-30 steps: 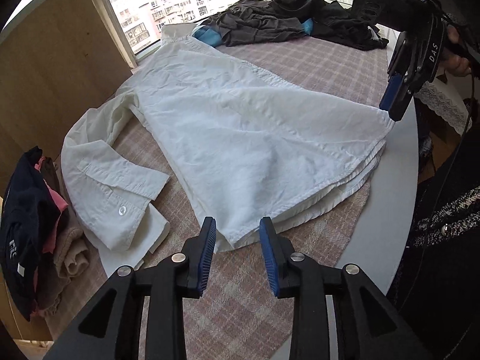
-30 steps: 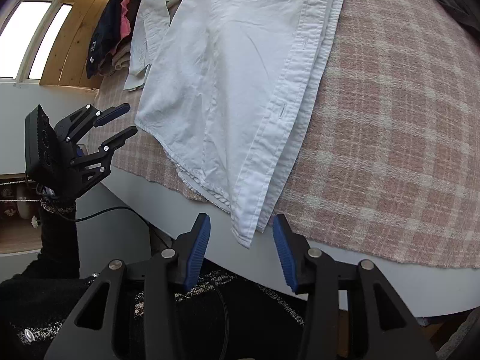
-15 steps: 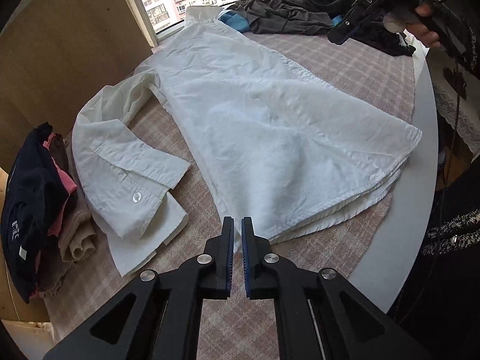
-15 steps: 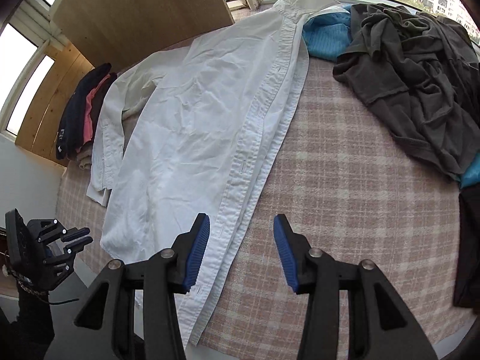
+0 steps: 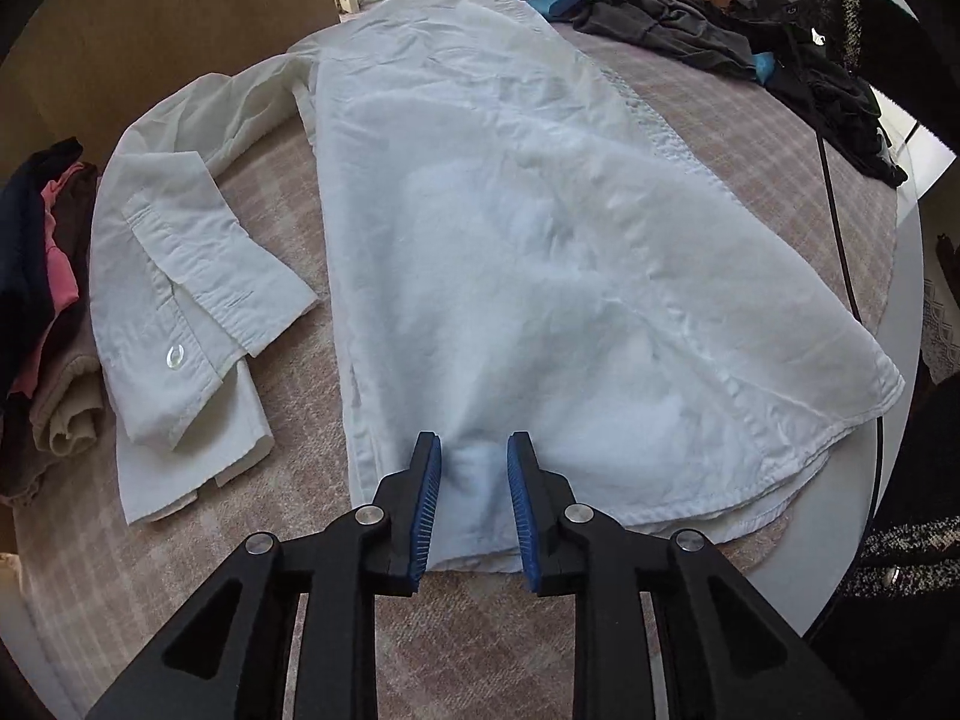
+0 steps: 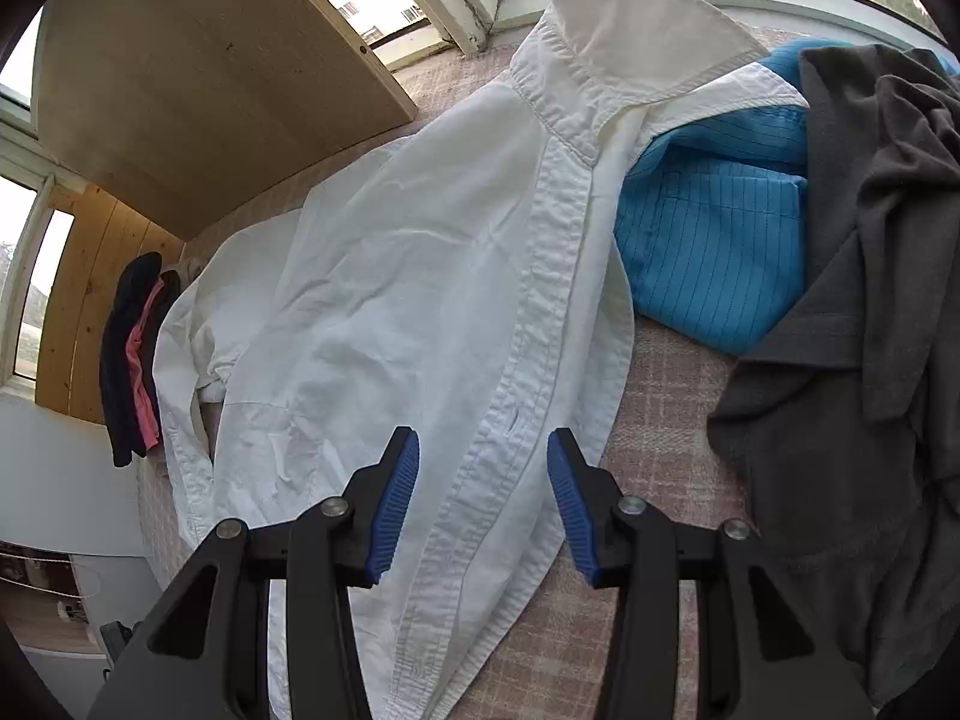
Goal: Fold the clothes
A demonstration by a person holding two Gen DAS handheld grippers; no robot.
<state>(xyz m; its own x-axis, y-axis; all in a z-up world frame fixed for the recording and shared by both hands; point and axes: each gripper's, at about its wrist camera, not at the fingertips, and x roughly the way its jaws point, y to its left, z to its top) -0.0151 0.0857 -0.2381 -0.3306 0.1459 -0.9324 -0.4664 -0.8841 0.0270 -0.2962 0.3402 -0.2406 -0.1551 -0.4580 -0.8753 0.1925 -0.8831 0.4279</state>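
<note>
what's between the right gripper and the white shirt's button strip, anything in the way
Nothing visible. The right gripper hangs open right over the white shirt, its button strip running up between the jaws. The blue garment and the grey garment lie off to the side, clear of that strip.

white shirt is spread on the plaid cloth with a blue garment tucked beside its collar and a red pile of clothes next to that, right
Not quite. The pile beside the blue garment is dark grey, not red, as the right wrist view shows. The white shirt does lie spread on the plaid cloth, blue garment by its collar.
</note>
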